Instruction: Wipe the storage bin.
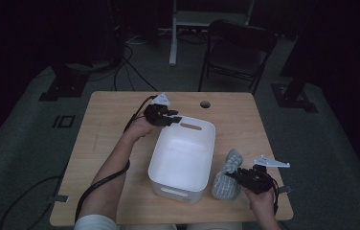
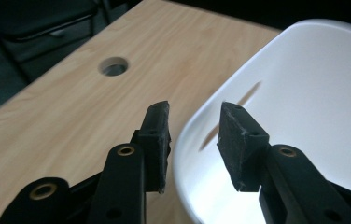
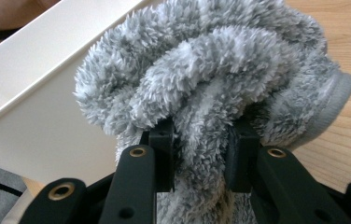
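A white plastic bin [image 1: 185, 153] stands in the middle of the wooden table [image 1: 106, 139]. My left gripper [image 1: 171, 117] is at the bin's far left corner. In the left gripper view its jaws [image 2: 194, 140] stand on either side of the bin's rim [image 2: 183, 140], one outside and one inside, open, with a gap still showing at the inner pad. A grey fluffy cloth item [image 1: 226, 177] lies on the table against the bin's right wall. My right gripper [image 1: 236, 175] is shut on it, and its pads [image 3: 201, 154] sink into the fluffy pile [image 3: 211, 70] beside the bin wall [image 3: 38, 93].
A round cable hole [image 1: 205, 104] is in the table near its far edge, also seen ahead of the left jaws as the hole [image 2: 114, 66]. A dark folding chair [image 1: 238, 48] stands beyond the table. Cables trail over the floor at the left.
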`<state>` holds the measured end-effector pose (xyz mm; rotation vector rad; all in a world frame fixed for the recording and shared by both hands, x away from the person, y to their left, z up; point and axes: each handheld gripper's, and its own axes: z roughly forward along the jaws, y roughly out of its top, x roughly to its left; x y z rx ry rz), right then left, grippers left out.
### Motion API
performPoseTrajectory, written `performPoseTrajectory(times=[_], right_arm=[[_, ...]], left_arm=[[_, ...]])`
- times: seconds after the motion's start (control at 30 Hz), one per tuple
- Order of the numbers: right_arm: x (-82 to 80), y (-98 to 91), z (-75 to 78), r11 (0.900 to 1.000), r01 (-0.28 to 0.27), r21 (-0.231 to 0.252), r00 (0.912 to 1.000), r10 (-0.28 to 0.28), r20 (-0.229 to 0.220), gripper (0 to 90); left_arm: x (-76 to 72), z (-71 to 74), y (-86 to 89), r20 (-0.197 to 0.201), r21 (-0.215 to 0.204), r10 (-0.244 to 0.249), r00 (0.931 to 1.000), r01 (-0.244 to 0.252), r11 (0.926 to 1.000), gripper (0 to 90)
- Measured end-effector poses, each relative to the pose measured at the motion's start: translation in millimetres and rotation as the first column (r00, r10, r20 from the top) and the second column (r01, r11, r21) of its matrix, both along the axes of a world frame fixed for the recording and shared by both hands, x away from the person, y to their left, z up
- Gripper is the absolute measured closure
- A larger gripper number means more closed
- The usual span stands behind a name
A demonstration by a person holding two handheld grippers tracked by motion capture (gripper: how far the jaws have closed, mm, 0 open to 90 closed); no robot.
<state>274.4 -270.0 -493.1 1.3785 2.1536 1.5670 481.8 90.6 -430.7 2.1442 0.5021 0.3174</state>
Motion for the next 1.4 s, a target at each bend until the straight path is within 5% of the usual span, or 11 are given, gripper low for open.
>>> performPoseTrajectory(times=[0.4, 0.73, 0.97, 1.27, 1.4], right_arm=[[1.6, 0.8, -1.1, 1.0, 0.002, 0.008, 1.0, -0.002, -0.005, 69.4], [0.1, -9.0, 7.8, 0.999, 0.029, 0.033, 0.9994, -0.029, 0.017, 69.4], [0.2, -16.0, 6.4, 0.9988, 0.035, 0.034, 0.9993, -0.035, 0.009, 69.4], [-5.6, -28.8, 6.1, 0.9987, 0.043, 0.028, 0.9991, -0.043, 0.001, 69.4], [-6.8, -32.5, 7.6, 0.9973, 0.055, 0.047, 0.9984, -0.056, 0.008, 69.4]], left_arm=[[-11.8, -1.0, 22.5, 0.016, 0.009, 0.051, 0.9985, -0.052, 0.9986, 81.5], [-9.1, -1.8, 26.6, -0.003, -0.074, 0.063, 0.998, -0.063, 0.9953, 72.3], [-8.0, -5.7, 19.1, 0.007, -0.05, 0.064, 0.9979, -0.064, 0.9967, 76.4], [-27.3, -1.2, 47.1, -0.003, -0.003, 0.094, 0.9956, -0.094, 0.9956, 83.9], [-25.3, 2.4, 50.9, -0.017, -0.075, 0.102, 0.9946, -0.103, 0.9918, 74.9]])
